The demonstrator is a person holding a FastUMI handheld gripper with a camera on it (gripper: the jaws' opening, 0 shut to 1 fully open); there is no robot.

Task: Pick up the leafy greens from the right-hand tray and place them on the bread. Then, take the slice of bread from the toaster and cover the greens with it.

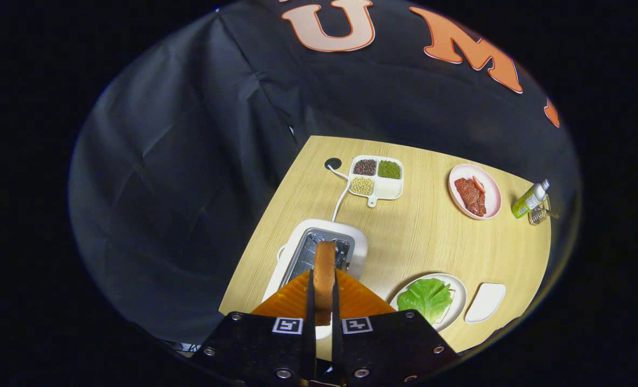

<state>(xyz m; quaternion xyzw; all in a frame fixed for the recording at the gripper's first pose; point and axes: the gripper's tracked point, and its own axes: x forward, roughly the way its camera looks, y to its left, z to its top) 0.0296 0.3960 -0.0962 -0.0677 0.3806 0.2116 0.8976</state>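
Observation:
My gripper [324, 287] is shut on a slice of bread [324, 269], held edge-on between both fingers high above the table. Directly below the slice stands the white toaster [353, 239] with its metal slots facing up. To the right of the fingers a round plate [458, 295] carries the leafy greens [426, 298], which lie spread over a slice of bread that peeks out at their edge. Just right of that plate rests a small white tray [485, 302] with nothing on it.
Beyond the toaster sit a four-part dish of beans and grains [377, 177] and a pink plate with meat [474, 192]. A green bottle [530, 199] leans in a wire holder at the far right edge. The toaster's cord [340, 199] runs to a hole in the table.

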